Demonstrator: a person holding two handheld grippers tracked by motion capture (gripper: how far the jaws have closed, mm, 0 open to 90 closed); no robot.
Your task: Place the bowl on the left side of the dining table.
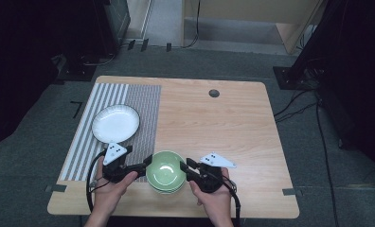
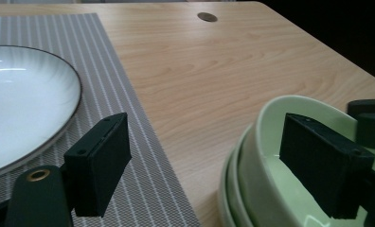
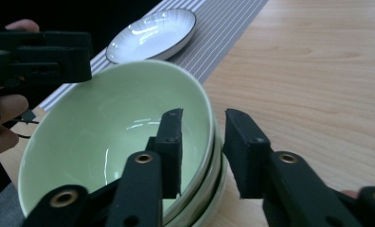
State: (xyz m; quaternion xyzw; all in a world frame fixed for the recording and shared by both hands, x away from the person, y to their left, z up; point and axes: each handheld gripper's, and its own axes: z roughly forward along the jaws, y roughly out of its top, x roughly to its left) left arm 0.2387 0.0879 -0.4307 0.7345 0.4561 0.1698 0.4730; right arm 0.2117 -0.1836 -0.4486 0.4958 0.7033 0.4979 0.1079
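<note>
A stack of pale green bowls (image 1: 165, 171) stands near the front edge of the wooden table (image 1: 223, 127). My left gripper (image 1: 147, 165) is at the stack's left rim, open wide: in the left gripper view one jaw hangs over the striped placemat (image 2: 124, 71), the other inside the top bowl (image 2: 266, 142). My right gripper (image 1: 184, 166) straddles the right rim. In the right gripper view (image 3: 204, 116) one jaw lies against the inner wall of the top bowl (image 3: 105, 127), while the outer jaw stands a small gap off the rim.
A white ribbed plate (image 1: 115, 123) rests on the grey striped placemat (image 1: 145, 106) at the left, just behind my left hand. A small round grommet (image 1: 214, 93) sits at the table's far side. Bare wood stretches to the right of the bowls.
</note>
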